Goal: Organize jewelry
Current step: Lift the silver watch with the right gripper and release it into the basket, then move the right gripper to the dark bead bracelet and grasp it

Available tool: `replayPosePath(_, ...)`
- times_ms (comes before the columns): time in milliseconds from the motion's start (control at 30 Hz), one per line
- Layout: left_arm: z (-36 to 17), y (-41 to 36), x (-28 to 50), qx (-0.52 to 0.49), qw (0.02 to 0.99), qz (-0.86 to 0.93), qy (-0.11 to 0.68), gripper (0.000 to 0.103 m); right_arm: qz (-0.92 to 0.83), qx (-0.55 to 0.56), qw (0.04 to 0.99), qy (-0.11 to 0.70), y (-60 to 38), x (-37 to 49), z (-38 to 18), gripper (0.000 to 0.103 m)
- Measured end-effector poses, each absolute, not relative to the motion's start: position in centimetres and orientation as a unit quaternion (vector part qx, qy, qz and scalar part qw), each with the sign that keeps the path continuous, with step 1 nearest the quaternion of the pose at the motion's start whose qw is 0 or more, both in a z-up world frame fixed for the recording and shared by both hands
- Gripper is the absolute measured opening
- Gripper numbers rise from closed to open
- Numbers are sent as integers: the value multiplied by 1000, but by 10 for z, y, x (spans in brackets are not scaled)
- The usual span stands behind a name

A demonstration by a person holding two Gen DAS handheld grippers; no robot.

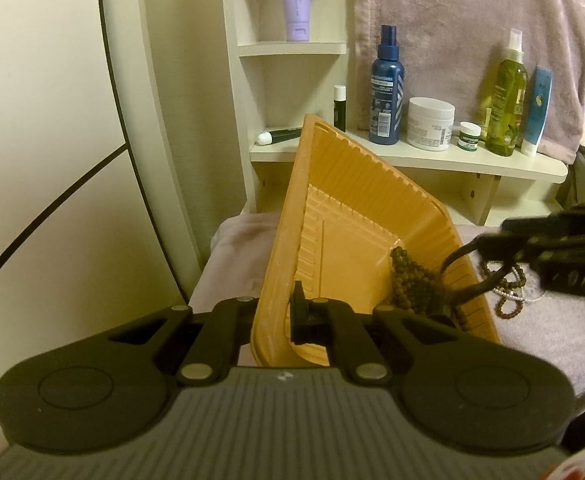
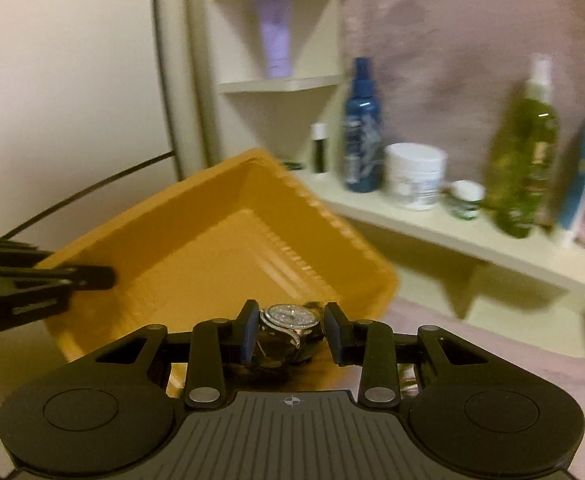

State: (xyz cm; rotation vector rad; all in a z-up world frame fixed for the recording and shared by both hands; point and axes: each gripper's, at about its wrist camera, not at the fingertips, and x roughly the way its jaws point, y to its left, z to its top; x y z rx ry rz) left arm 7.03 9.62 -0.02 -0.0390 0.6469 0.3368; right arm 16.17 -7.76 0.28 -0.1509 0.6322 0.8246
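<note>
An orange plastic tray (image 1: 356,208) (image 2: 212,240) is tipped up on one side, and my left gripper (image 1: 276,316) (image 2: 104,278) is shut on its near rim. A brown bead necklace (image 1: 408,280) lies in the tray's low corner. My right gripper (image 2: 292,332) is shut on a watch (image 2: 290,316) with a sparkling dial, held just over the tray's near edge. In the left wrist view the right gripper (image 1: 532,248) comes in from the right, and the watch's black strap (image 1: 458,258) hangs over the tray's right wall.
More brown beads and a pearl string (image 1: 510,292) lie on the pink cloth (image 1: 532,340) right of the tray. Behind it a cream shelf (image 1: 412,160) carries a blue spray bottle (image 1: 386,88), a white jar (image 1: 430,122) and a green bottle (image 1: 506,108).
</note>
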Motion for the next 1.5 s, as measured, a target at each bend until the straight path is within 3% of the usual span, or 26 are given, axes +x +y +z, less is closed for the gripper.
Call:
replayPosePath(433,1,95,71,-22,934,165,316,5,455,-58,816,352,-52,147,-24,36)
replayPosePath(500,1,96,71,-22,934,165,316,5,457,-62,813,354,-52,144,-26,44)
replayPosePath(533,1,96,71,-22,934,165,316,5,456,-62,815,352,-53,143,-26,56)
replayPosePath(567,1,96,70,-22,934,165,316,5,455,-58,817,349,-56,143,-26,60)
replayPosePath(933,1,97,70,-22,934,166,316,5,344,-13,886,311,-119,158,-14,61)
replayPosePath(1300,0,99,70,-21,933,166,317,5,229,-48,909,345,-183,179,-51,60)
replayPosePath(1500,-1,98,71,-20,933,168,318,5,243,-72,904,345,-179,187,-61,44)
